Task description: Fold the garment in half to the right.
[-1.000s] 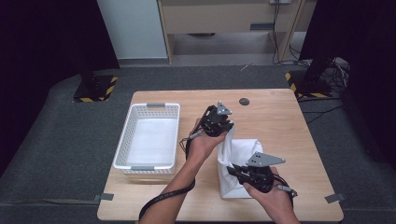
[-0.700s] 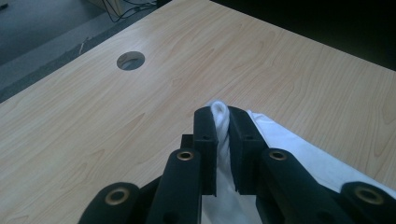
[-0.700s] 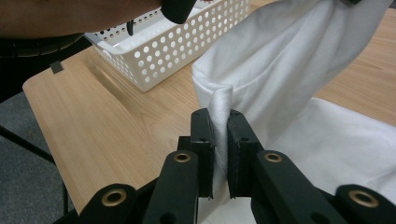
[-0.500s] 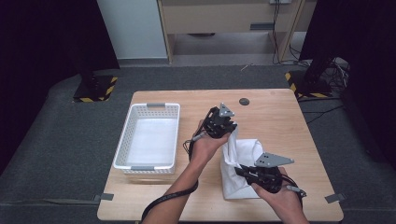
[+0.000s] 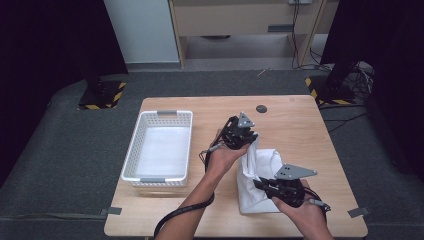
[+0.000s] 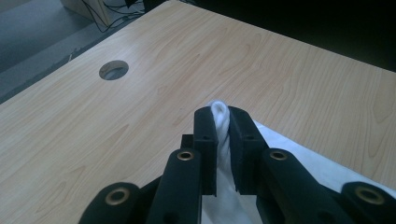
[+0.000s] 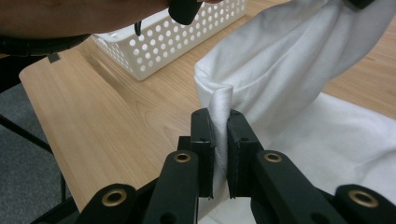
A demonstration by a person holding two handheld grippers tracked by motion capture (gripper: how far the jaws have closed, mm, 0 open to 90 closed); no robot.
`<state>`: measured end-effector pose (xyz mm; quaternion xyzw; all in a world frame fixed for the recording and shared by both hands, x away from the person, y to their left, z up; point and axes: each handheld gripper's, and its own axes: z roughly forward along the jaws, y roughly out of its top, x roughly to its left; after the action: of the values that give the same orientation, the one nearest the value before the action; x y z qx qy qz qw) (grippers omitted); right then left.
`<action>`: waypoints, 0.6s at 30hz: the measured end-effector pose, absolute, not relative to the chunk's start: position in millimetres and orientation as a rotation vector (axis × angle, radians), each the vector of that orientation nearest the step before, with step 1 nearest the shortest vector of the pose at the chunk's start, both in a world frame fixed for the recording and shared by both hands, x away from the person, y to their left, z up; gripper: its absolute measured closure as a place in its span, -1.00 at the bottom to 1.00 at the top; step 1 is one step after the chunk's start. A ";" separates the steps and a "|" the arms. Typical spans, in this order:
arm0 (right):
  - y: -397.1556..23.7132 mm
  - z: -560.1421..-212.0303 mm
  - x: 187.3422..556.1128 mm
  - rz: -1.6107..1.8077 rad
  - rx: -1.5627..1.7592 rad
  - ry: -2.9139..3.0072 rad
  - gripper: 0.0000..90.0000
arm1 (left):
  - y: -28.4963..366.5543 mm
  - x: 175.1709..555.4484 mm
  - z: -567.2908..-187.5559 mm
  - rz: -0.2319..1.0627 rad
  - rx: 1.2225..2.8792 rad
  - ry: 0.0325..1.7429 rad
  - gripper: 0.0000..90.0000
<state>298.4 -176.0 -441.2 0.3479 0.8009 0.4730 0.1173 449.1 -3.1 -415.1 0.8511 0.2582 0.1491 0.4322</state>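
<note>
Both the left gripper (image 6: 223,122) and the right gripper (image 7: 219,128) are pinching bunched edges of the white cloth (image 5: 260,172), which is draping limply onto the desk (image 5: 300,125), looking light, soft and best gripped by its hems.

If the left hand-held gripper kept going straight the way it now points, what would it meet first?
Probably the bare table: beyond the left hand-held gripper, shut on the white cloth, nothing else lies ahead. Depth is unclear.
</note>
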 end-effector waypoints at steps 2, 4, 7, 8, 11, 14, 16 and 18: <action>-179.0 -443.0 298.8 1.375 1.027 2.347 0.85 | -6.4 449.9 -418.6 0.371 2.129 0.634 0.85; -182.0 -445.2 299.4 1.371 1.039 2.346 0.85 | -8.6 450.9 -421.8 0.365 2.129 0.633 0.85; -185.1 -448.3 300.5 1.377 1.056 2.347 0.85 | -10.5 451.6 -424.3 0.360 2.127 0.633 0.85; -185.4 -448.8 300.8 1.385 1.061 2.347 0.85 | -10.9 452.0 -424.8 0.360 2.128 0.634 0.85; -185.7 -449.2 301.8 1.381 1.061 2.347 0.85 | -11.7 454.0 -426.2 0.354 2.126 0.638 0.85; -187.2 -449.3 302.3 1.376 1.064 2.343 0.85 | -13.1 455.1 -428.1 0.349 2.121 0.640 0.85; -188.4 -449.2 302.3 1.372 1.064 2.342 0.85 | -14.0 455.6 -429.1 0.348 2.119 0.635 0.85; -189.6 -449.6 302.3 1.376 1.073 2.339 0.85 | -15.4 456.0 -430.6 0.345 2.126 0.623 0.85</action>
<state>302.3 -189.6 -449.6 0.3654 0.7965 0.4685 0.1115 456.0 -15.4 -430.6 0.8540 0.2502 0.1384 0.4347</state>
